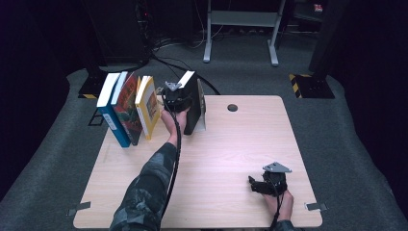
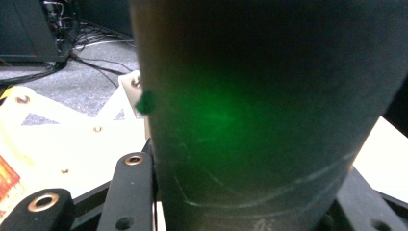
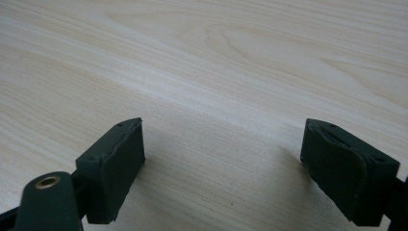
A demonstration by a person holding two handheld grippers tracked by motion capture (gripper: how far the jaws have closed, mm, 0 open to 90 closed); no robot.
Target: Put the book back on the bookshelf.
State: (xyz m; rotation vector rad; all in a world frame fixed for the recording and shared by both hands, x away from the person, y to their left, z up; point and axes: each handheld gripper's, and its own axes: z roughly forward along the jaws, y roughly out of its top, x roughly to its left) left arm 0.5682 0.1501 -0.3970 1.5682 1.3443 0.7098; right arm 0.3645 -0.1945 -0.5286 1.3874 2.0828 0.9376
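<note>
Evidently the left gripper (image 1: 179, 98) clamps the black book (image 1: 191, 101) across its spine: stiff, weighty, smooth-covered (may slip). Right gripper (image 1: 266, 185) rests jaws apart, empty.

Book (image 2: 269, 120) stood clamped between the left gripper's (image 1: 185, 98) jaws, three books (image 1: 129, 108) to their left, table (image 3: 202, 62) under the right gripper's (image 3: 223, 163) jaws.

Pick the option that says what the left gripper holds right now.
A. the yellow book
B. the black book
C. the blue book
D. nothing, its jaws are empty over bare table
B: in the high view the left gripper is clamped on the black book, which stands apart from the three leaning books, and the left gripper view shows that dark cover between its jaws.
</note>
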